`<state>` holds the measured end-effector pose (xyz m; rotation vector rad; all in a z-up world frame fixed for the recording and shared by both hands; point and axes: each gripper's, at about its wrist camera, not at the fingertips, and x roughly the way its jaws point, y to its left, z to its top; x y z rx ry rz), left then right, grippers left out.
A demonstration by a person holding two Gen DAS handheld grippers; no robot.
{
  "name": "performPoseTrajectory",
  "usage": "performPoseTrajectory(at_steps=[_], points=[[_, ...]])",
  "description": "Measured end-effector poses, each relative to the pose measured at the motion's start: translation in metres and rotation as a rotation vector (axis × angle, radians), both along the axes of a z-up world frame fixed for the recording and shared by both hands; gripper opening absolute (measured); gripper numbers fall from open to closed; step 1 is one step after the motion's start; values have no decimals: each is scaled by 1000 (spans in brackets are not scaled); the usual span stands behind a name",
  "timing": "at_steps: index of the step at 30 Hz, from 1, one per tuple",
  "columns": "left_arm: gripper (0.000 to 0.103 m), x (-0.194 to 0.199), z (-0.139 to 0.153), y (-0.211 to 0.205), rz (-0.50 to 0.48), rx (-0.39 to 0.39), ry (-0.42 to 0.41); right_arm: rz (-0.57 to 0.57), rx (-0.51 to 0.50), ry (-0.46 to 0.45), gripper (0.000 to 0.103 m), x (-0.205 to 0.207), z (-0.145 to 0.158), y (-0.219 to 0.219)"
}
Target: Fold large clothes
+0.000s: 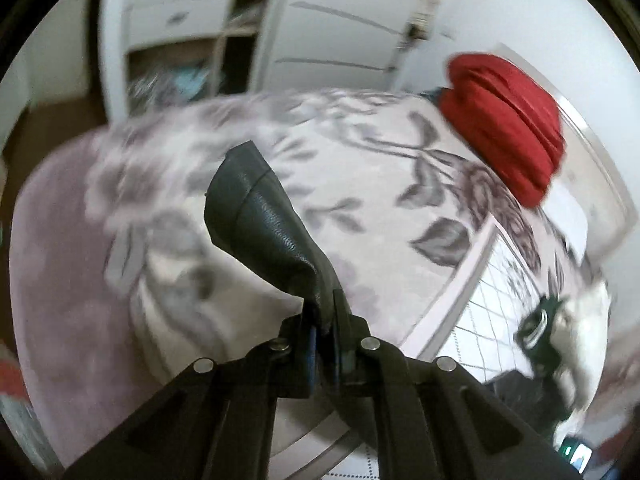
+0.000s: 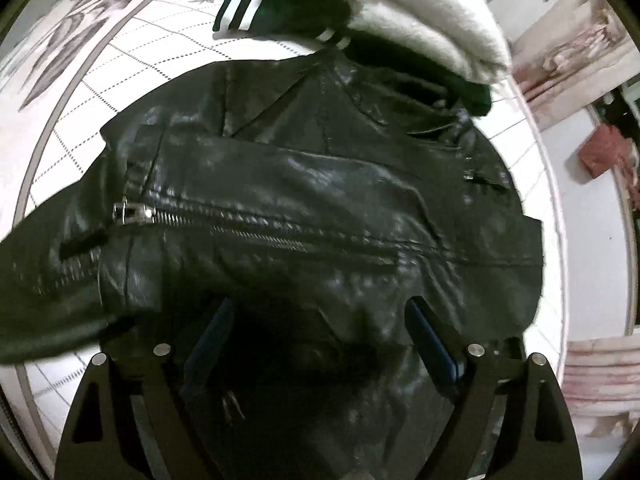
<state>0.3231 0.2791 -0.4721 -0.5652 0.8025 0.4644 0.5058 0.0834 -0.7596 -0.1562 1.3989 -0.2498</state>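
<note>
A black leather jacket (image 2: 304, 208) lies spread on the white quilted bed cover (image 2: 96, 80), its zipper (image 2: 224, 220) running across it. My right gripper (image 2: 320, 320) is open just above the jacket's near part, its blue-padded fingers (image 2: 432, 336) either side of the leather. My left gripper (image 1: 324, 320) is shut on a black leather sleeve end (image 1: 260, 216), lifted above the flowered bedspread (image 1: 360, 168). The rest of the jacket is a dark blur at the right edge of the left wrist view (image 1: 536, 332).
A folded red garment (image 1: 504, 124) lies at the far side of the bed. A white fluffy garment (image 2: 400, 12) sits on a dark green striped one (image 2: 256, 12) beyond the jacket. White drawers (image 1: 176, 4) and a door (image 1: 340, 20) stand behind the bed.
</note>
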Motion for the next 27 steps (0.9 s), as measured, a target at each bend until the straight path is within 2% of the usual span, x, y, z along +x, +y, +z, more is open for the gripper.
performPoseTrajectory(at_steps=[1, 6, 11, 15, 20, 25, 27], points=[[3, 9, 9, -12, -36, 47, 4, 0, 13, 1, 89, 1, 1, -2], [3, 36, 37, -67, -181, 169, -16, 20, 58, -9, 89, 8, 3, -7], [3, 50, 57, -147, -325, 259, -44, 14, 118, -9, 89, 13, 28, -77], [3, 57, 64, -224, -447, 261, -54, -18, 149, -19, 89, 9, 44, -125], [3, 67, 64, -343, -633, 216, -44, -157, 220, 10, 89, -12, 45, -222], [3, 71, 40, -470, -827, 166, -1, -296, 226, 50, 89, -54, 33, -322], [3, 69, 21, -517, -898, 163, 37, -333, 220, 71, 89, -69, 25, -356]])
